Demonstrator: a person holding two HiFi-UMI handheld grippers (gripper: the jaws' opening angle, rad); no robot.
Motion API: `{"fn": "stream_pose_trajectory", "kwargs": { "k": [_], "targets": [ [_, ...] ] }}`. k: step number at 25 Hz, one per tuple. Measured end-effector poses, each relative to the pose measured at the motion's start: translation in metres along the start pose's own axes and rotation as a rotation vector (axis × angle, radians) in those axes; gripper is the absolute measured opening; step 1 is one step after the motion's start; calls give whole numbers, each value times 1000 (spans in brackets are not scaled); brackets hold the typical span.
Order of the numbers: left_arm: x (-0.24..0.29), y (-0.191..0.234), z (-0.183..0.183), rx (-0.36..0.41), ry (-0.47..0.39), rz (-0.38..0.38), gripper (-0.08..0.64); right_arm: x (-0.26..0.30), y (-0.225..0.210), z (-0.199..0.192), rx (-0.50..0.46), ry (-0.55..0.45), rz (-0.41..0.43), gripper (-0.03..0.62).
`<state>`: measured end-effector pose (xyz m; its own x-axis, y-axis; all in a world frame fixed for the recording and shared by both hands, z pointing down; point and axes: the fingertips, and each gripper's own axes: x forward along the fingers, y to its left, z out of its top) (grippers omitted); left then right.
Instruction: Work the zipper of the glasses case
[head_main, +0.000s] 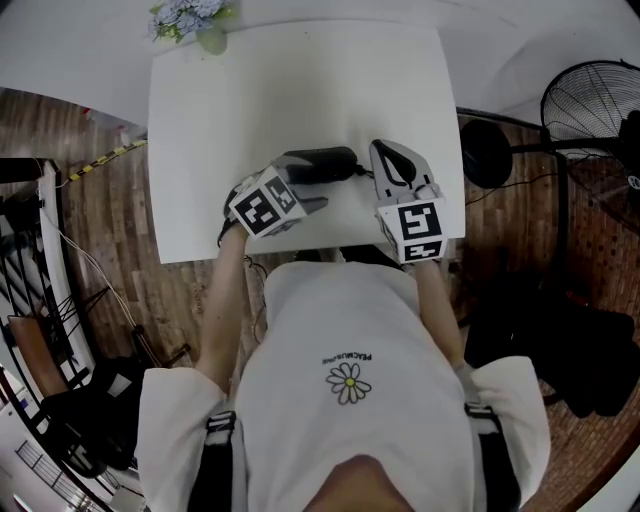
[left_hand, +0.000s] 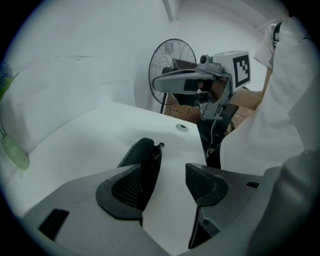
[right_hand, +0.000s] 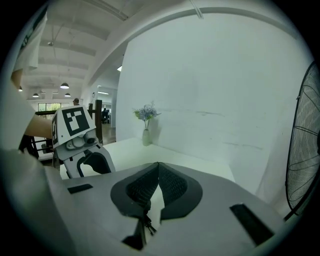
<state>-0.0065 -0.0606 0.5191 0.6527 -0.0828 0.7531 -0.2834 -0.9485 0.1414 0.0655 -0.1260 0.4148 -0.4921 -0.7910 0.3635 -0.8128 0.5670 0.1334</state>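
Black glasses case (head_main: 320, 165) on white desk (head_main: 250, 100). Left gripper (left_hand: 165, 185) at one end of case, jaws apart. Right gripper (right_hand: 159, 187) near other end, jaws together.

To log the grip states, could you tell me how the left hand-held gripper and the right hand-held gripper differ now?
The left hand-held gripper has its jaws apart; the right hand-held gripper has them together. The left hand-held gripper sits low with the glasses case at its jaws; the right hand-held gripper is held higher, off the case. Both carry a marker cube.
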Motion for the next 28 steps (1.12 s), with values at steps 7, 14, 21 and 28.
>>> {"fn": "stream_pose_trajectory", "kwargs": {
  "k": [7, 14, 21, 28],
  "targets": [
    [10, -18, -14, -22, 65, -83, 269, 31, 27, -49, 0, 134, 94, 8],
    [20, -28, -23, -45, 61, -108, 261, 42, 55, -82, 22, 219, 170, 8],
    [16, -33, -19, -55, 38, -107, 261, 44, 62, -94, 37, 252, 190, 8],
    [7, 9, 4, 118, 54, 87, 262, 40, 65, -100, 38, 263, 203, 8]
  ]
}}
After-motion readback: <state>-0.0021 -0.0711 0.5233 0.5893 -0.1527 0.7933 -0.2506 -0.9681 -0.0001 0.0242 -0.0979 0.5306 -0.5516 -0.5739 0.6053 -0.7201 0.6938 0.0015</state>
